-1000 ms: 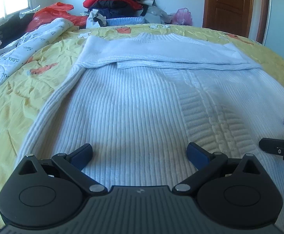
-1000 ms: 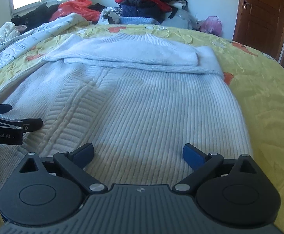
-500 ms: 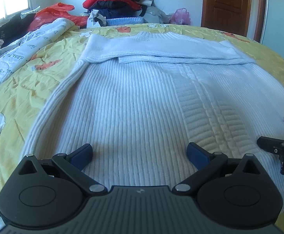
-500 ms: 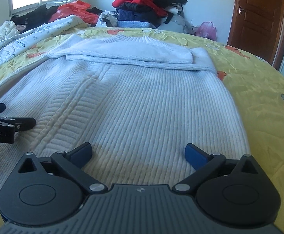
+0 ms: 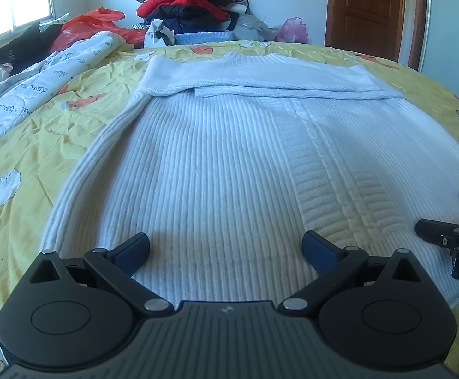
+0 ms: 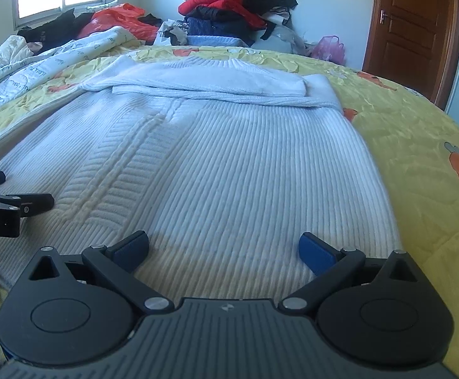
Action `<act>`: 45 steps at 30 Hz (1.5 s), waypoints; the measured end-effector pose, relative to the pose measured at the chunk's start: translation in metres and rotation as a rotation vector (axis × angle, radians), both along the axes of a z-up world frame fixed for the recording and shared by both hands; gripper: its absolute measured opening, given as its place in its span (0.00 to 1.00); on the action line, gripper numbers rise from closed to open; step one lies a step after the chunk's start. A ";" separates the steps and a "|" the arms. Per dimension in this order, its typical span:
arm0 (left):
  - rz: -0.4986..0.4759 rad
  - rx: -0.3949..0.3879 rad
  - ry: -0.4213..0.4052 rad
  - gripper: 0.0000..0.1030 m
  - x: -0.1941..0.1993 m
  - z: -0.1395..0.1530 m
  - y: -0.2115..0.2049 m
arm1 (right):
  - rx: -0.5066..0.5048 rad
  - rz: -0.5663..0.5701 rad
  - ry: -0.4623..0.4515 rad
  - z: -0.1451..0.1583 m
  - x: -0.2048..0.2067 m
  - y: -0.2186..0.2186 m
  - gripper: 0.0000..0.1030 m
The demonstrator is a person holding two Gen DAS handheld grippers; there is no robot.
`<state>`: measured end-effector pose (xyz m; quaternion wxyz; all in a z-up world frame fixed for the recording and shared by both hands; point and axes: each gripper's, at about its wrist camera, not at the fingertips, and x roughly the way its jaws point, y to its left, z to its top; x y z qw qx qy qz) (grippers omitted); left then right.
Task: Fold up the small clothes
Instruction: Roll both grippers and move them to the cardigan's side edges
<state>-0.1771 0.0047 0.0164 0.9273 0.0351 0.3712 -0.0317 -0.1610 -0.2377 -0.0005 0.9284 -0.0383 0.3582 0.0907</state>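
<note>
Bedroom, yellow cartoon-print bedspread (image 5: 56,120) underneath, heap of clothes (image 5: 194,9) at 12 o'clock against the far wall, brown door (image 6: 415,28) toward 1 o'clock. Spread flat across the bed: a white ribbed sweater (image 5: 223,164), sleeves already crossed over the chest at the far end, hem nearest both cameras. Left gripper (image 5: 226,248) low over the hem, jaws spread wide, nothing held. Right gripper (image 6: 223,248) likewise wide open and empty, over the hem's right half; its neighbour visible at 9 o'clock. Probably soft, thick, limp knit: light enough to lift, but stretchy and prone to sag between two holds. Best taken at the hem's two corners, pinching both layers of the rib, then carried evenly toward the collar.
</note>
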 end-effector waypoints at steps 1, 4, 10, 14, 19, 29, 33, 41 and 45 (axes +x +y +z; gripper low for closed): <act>-0.001 -0.001 0.002 1.00 -0.002 0.000 0.000 | -0.001 0.002 0.002 0.000 -0.002 0.000 1.00; -0.007 0.000 0.015 1.00 -0.006 0.001 0.001 | -0.005 0.009 0.008 0.001 -0.006 0.000 1.00; -0.082 -0.041 0.105 1.00 -0.021 0.016 0.020 | -0.002 0.114 0.091 0.013 -0.019 -0.007 0.98; -0.025 -0.162 0.086 1.00 -0.036 0.033 0.064 | 0.070 0.130 0.078 0.036 -0.030 -0.033 0.96; 0.092 -0.179 0.118 1.00 -0.023 0.027 0.101 | 0.197 -0.051 0.148 0.041 -0.014 -0.093 0.93; 0.006 -0.570 0.237 1.00 0.003 0.014 0.126 | 0.657 -0.124 0.398 0.013 -0.002 -0.156 0.67; 0.007 -0.733 0.290 1.00 0.008 0.009 0.144 | 0.746 -0.045 0.462 0.005 0.003 -0.153 0.66; 0.024 -0.816 0.387 0.53 0.015 -0.001 0.171 | 0.905 -0.087 0.512 -0.008 0.014 -0.169 0.53; 0.007 -0.778 0.405 0.48 0.015 0.001 0.172 | 0.892 -0.083 0.511 -0.011 0.015 -0.161 0.36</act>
